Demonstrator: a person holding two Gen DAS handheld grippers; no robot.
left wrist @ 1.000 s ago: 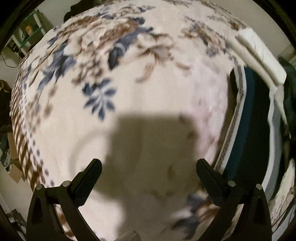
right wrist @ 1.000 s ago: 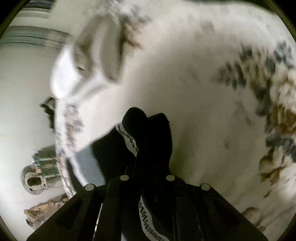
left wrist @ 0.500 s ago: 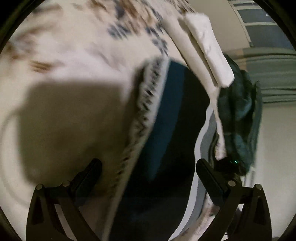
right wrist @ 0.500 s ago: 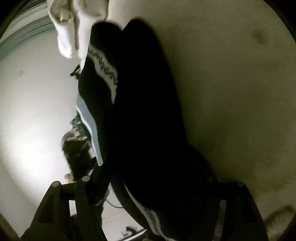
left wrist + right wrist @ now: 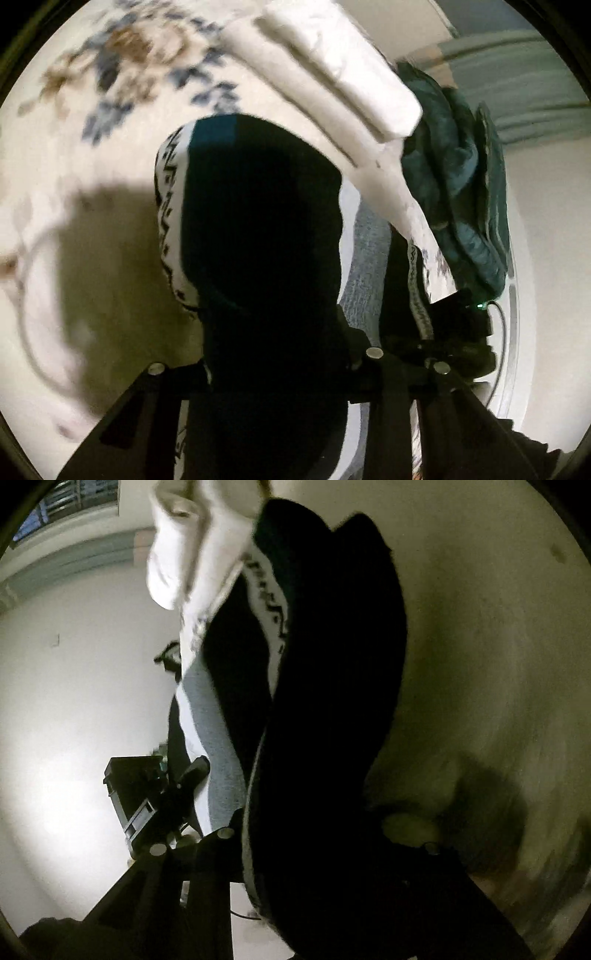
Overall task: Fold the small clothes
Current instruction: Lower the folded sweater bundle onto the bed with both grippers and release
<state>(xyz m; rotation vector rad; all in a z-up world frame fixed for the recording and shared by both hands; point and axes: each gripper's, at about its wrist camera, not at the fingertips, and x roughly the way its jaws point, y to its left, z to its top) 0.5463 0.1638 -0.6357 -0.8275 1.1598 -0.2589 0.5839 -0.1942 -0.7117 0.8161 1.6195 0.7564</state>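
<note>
Black knit fills the space between my fingers in both views: the dark sock [image 5: 258,236], with its white zigzag-patterned band, rises from my left gripper [image 5: 295,363], whose jaws have just been closing and now stand narrowed with the fabric between them; it looks pinched, though the dark cloth hides the pads. My right gripper [image 5: 325,842] has also just been closing, with the same sock [image 5: 332,672] running up out of it, and I take it to be clamped there too. The sock hangs lifted just above the floral blanket [image 5: 110,92], its patterned band toward the flowers. Just beside the sock, on its far side from the flowers, lies a grey-and-white garment [image 5: 365,258]. Past the sock's top edge sits a folded white cloth [image 5: 343,74], and beyond that a bundle of teal fabric [image 5: 454,177] at the blanket's border. This sock is light, limp and stretchy; it will droop wherever I do not support it and will not slip easily. I judge the best hold is at the two ends, cuff and toe, pinching both layers so it folds cleanly in half.
</note>
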